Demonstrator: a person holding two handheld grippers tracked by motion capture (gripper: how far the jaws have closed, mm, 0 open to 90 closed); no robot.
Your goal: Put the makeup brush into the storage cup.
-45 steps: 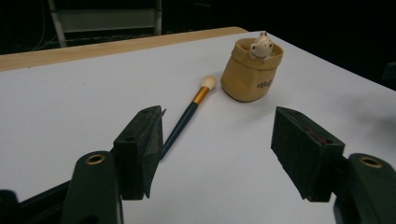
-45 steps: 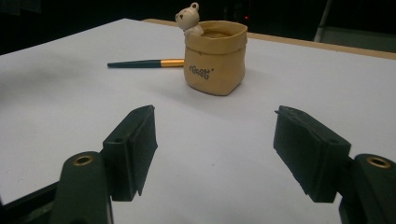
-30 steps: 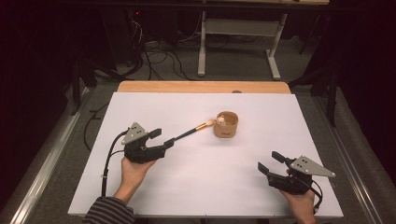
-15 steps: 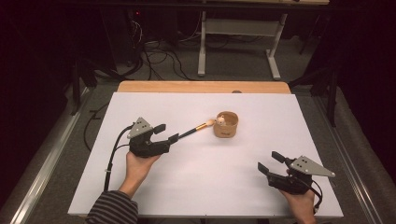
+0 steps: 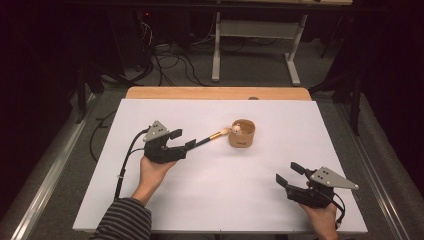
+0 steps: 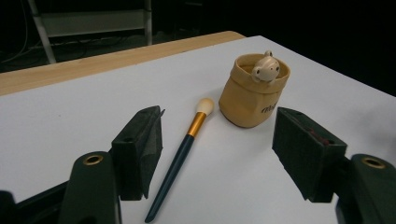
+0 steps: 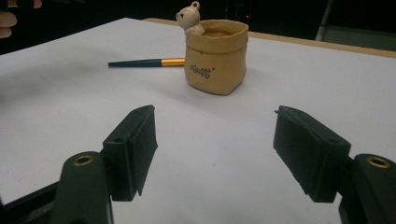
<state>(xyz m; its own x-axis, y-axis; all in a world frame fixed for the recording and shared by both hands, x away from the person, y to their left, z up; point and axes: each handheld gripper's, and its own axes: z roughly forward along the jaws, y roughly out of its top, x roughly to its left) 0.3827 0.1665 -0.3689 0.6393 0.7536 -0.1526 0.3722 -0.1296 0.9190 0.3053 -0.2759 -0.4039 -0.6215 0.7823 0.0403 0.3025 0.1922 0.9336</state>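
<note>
The left claw has slid farther up the table since a second ago and now straddles the handle of the makeup brush, jaws wide and gripping nothing. The brush lies flat, its tip just beside the tan pot. That reads as lining up for a pickup. The right claw rests open and empty, near right.

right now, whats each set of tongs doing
Left tongs: open, the brush lying on the table between the jaws, not gripped.
Right tongs: open, holding nothing.
</note>
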